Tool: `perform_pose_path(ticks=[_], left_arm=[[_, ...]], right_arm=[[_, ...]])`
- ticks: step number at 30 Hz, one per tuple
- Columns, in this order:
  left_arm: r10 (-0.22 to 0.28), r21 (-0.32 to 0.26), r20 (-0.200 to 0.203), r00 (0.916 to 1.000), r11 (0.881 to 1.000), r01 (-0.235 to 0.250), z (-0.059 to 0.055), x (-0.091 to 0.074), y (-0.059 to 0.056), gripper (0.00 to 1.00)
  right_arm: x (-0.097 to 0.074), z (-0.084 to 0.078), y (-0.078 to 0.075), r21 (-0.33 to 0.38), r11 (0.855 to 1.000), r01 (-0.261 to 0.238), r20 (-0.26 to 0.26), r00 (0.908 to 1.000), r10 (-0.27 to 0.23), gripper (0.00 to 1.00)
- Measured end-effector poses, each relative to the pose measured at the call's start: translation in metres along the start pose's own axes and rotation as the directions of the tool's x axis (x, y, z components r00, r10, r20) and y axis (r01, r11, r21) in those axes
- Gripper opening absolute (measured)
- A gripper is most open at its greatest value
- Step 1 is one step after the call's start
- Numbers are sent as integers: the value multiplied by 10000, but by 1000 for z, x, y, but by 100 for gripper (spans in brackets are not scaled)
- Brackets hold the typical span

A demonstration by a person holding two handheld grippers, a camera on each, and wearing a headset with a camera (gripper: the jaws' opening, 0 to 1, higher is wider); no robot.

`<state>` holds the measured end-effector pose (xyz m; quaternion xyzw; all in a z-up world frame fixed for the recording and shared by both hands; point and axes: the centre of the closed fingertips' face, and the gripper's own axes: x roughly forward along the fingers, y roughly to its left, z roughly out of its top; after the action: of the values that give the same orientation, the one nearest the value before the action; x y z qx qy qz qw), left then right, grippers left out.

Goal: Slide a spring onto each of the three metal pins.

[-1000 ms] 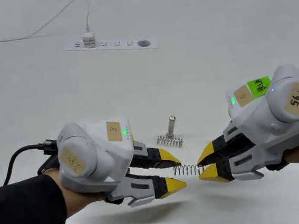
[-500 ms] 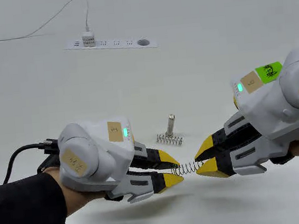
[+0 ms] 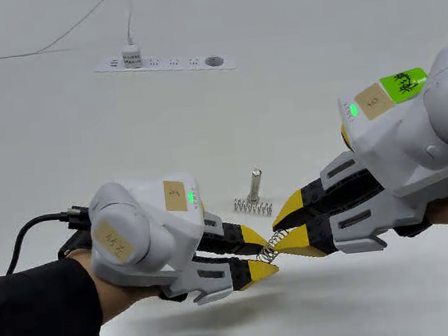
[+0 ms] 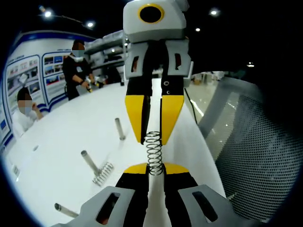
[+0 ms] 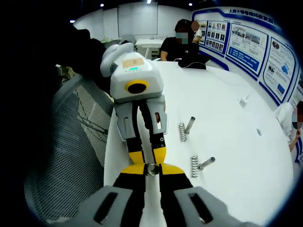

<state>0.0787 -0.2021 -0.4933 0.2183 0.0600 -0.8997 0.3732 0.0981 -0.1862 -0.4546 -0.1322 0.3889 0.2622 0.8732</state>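
Left gripper (image 3: 270, 256) and right gripper (image 3: 277, 238) each clamp one end of the spring (image 4: 154, 151)

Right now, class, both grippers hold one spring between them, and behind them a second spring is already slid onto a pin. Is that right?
Not quite. The head view shows the second spring lying beside the pin, not on it. The left gripper and right gripper do hold the first spring between them.

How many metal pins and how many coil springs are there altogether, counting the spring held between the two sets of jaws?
Grey metal pins: 3
Steel coil springs: 3, the held spring plus two lying loose
Total: 6
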Motion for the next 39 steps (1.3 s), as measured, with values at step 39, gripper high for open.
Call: perform_pose_path(ticks=[39], left_arm=[[37, -216, 375, 9993, 9998, -29, 5, 0, 0, 11]], right_arm=[[1, -1, -2, 902, 9950, 423, 732, 9961, -490, 15]])
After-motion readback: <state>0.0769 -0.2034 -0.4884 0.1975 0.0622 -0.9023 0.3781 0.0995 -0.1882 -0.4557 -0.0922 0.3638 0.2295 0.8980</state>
